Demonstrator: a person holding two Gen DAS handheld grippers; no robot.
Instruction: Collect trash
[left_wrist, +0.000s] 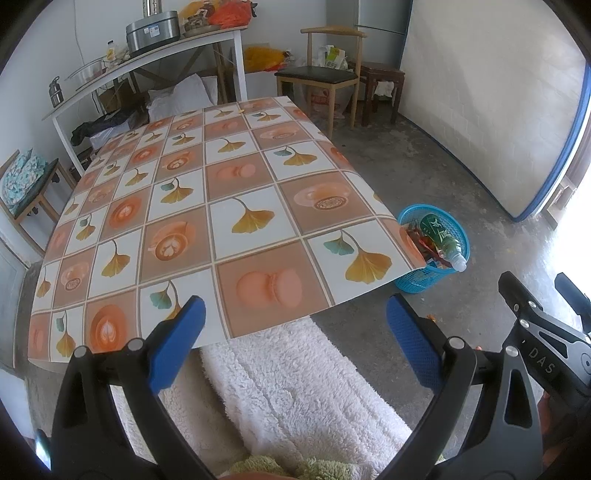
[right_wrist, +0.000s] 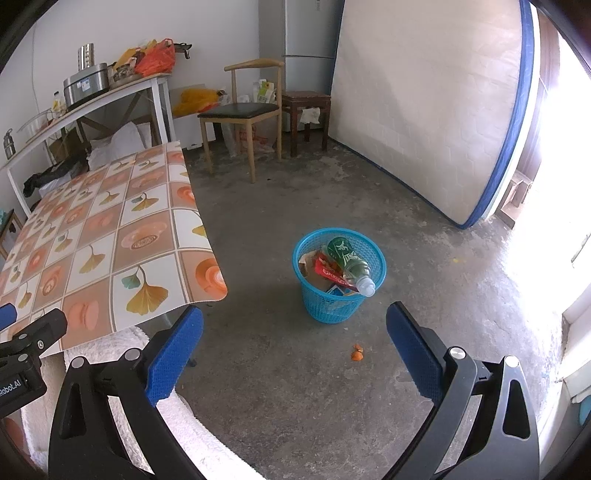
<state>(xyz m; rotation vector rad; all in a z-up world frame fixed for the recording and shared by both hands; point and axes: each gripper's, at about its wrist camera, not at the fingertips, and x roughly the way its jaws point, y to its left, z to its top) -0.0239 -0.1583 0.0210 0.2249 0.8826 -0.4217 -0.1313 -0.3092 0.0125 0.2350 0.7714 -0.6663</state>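
We hold two claws, both released, their blue pads spread wide with nothing between them; the left claw (left_wrist: 295, 332) hangs over the near edge of the surface (left_wrist: 207, 206), which wears a tablecloth of orange and white squares printed with ginkgo leaves and coffee cups. In the left wrist view a blue basket (left_wrist: 448, 275) stands on the floor at three o'clock, just beside the surface's corner; a green plastic bottle (left_wrist: 441, 234) lies tilted across its rim, cap outward, over red wrappers. In the right wrist view the right claw (right_wrist: 294, 339) hangs above the concrete floor (right_wrist: 295, 387); the basket sits at twelve o'clock, and a small orange scrap (right_wrist: 357, 354) lies on the floor near it, towards us. A white fleecy cloth (left_wrist: 295, 387) lies below the left claw.
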